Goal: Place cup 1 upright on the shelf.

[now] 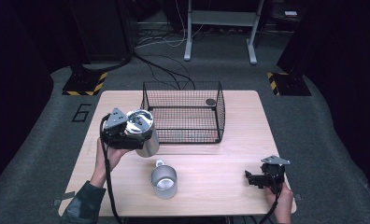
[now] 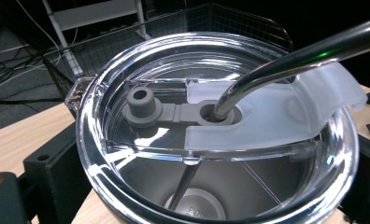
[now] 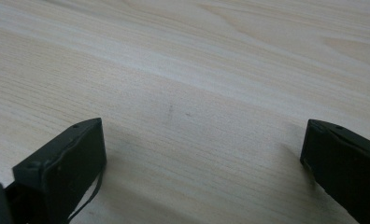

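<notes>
A steel tumbler (image 1: 143,133) with a clear lid (image 2: 211,116) and a metal straw (image 2: 286,60) stands left of centre on the wooden table (image 1: 220,154). My left gripper (image 1: 127,133) is shut on it, with one jaw on each side of its upper body. In the left gripper view my left gripper (image 2: 206,161) has the tumbler between its black jaws. A steel mug (image 1: 164,181) stands open side up near the table's front. My right gripper (image 1: 259,178) rests low at the front right. In the right gripper view my right gripper (image 3: 202,154) is open over bare wood.
A black wire basket (image 1: 183,135) stands at the back middle of the table, just right of the tumbler, with a small dark round thing (image 1: 210,101) in its far right corner. Cables and stand legs (image 1: 220,42) lie on the floor beyond.
</notes>
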`<state>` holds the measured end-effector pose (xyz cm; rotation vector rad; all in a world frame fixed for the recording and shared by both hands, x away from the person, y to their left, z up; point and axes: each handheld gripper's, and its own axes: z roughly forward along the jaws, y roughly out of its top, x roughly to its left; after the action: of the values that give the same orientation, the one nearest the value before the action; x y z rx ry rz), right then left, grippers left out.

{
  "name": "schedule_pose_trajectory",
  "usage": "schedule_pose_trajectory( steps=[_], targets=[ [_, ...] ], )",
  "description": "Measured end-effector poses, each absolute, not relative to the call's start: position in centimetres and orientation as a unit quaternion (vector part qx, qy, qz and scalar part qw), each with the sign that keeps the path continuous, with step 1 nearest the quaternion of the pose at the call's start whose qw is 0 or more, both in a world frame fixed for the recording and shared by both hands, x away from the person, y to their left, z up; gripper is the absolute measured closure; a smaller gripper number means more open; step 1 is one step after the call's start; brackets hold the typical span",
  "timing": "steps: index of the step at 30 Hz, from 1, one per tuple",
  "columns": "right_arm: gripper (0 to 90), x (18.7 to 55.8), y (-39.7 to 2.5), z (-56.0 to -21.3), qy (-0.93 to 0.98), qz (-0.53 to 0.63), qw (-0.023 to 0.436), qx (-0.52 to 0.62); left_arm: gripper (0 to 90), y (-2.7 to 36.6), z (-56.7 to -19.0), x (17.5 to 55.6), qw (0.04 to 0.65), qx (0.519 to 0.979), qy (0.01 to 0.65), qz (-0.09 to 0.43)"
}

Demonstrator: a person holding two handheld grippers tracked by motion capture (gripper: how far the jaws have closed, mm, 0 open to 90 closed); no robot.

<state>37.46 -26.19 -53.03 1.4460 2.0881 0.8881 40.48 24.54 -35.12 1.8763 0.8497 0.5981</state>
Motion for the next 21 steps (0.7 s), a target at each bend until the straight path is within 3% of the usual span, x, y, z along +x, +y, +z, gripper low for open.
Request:
schedule_pose_trajectory(
  steps=[21],
  targets=[
    [0.0,37.5,-26.2,-53.0,0.757,0.322,0.224,0.523,3.8,22.9,-32.9,41.3,0.485,0.774,0.327,0.244]
  ],
)
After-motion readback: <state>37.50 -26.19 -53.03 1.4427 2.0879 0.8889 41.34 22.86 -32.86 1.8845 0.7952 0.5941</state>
